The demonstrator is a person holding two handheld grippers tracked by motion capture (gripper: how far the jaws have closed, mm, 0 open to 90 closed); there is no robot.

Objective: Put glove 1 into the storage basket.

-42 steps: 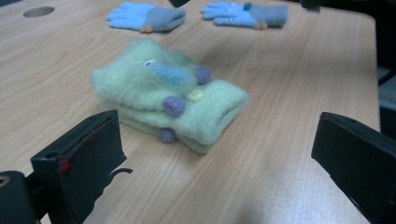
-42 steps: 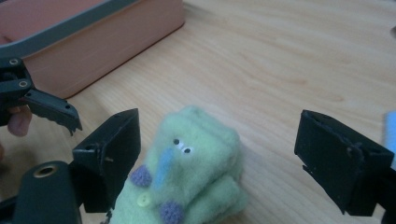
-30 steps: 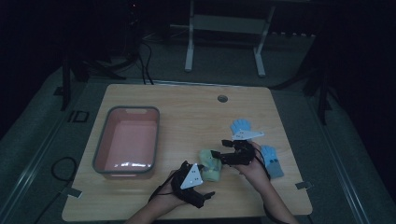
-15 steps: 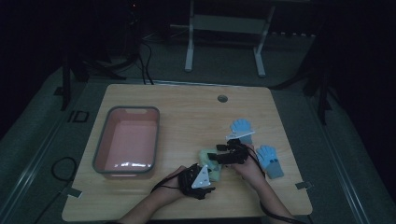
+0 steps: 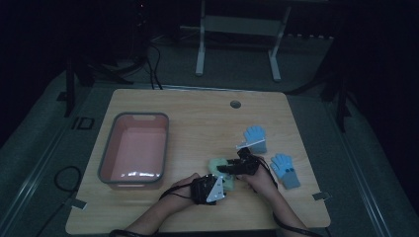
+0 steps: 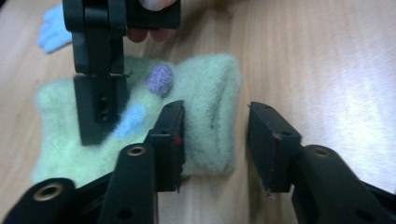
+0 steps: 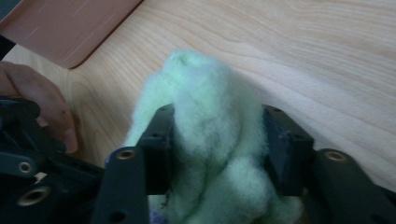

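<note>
Light wood-grain counter [image 5: 197,113], rounded corners, small round grommet hole at 12 o'clock of centre. The room around it is dark: grey floor, a white metal stand at the back, cables trailing on the floor at 10 o'clock.

Pink rectangular tub [image 5: 106,163] with a grey rim sits at 9 o'clock of the counter's centre, smooth plastic. Two light blue knit gloves lie at 3 to 4 o'clock, one glove [image 5: 255,137] farther back, the other glove [image 5: 285,169] nearer me, well apart from the tub.

The fuzzy pale green mitten [image 6: 205,116] lies flat on the counter at 5 o'clock of centre, between my two hands. It is soft and woolly, with a purple and a blue pompom on it.

My left tongs [image 6: 215,140] have just been closing; the cuff edge of the mitten sits between the jaws, one pad on the fleece, the other still clear of it, so spread. My right tongs [image 7: 217,154] have just been closing too and pinch a bunched fold of the mitten, fleece bulging between both pads.
</note>
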